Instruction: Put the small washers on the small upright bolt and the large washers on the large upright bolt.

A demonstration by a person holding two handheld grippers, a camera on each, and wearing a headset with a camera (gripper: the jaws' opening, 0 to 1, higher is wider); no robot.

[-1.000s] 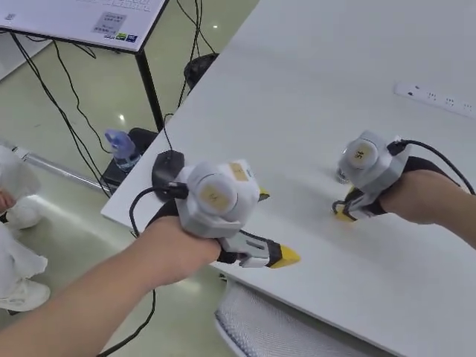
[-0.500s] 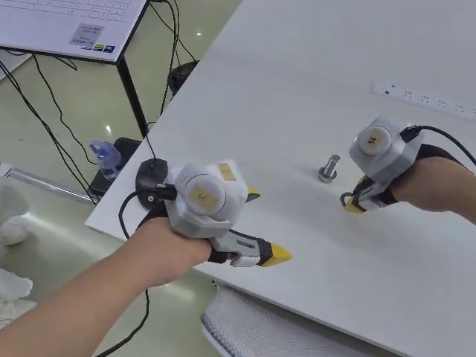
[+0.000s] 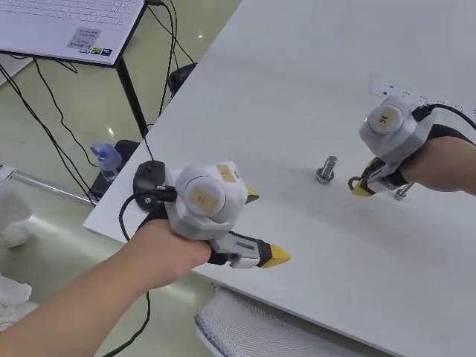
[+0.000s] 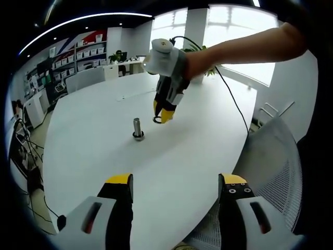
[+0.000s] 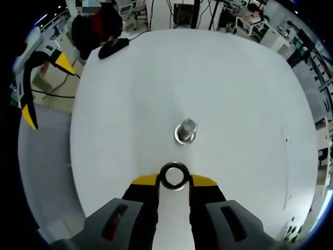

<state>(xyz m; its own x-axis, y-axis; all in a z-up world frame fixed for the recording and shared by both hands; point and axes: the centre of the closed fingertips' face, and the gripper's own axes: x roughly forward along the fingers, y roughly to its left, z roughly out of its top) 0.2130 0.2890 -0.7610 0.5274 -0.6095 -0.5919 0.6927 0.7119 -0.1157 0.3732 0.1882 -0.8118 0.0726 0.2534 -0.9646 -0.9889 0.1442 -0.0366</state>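
An upright steel bolt (image 3: 326,169) stands on the white table (image 3: 297,97); it also appears as the bolt (image 5: 186,130) and the bolt (image 4: 137,128). My right gripper (image 3: 364,186) hovers just right of it, shut on a dark ring washer (image 5: 174,175) held flat between its yellow tips, a short way short of the bolt. The washer (image 4: 157,120) hangs below the right gripper (image 4: 164,112). A small metal piece (image 3: 402,193) pokes out beside that gripper. My left gripper (image 3: 266,225) rests near the table's front edge, open and holding nothing, as the left gripper (image 4: 177,182) shows.
A white power strip (image 3: 416,97) lies at the far right of the table. A black mouse (image 3: 149,178) sits at the near left corner. Beyond the edge are a laptop (image 3: 67,22) on a stand, cables, a bottle (image 3: 106,158) and a mesh chair (image 3: 245,327).
The right gripper has lifted off the table with the washer and moved right and farther away, uncovering the bolt. The left gripper has held its place.
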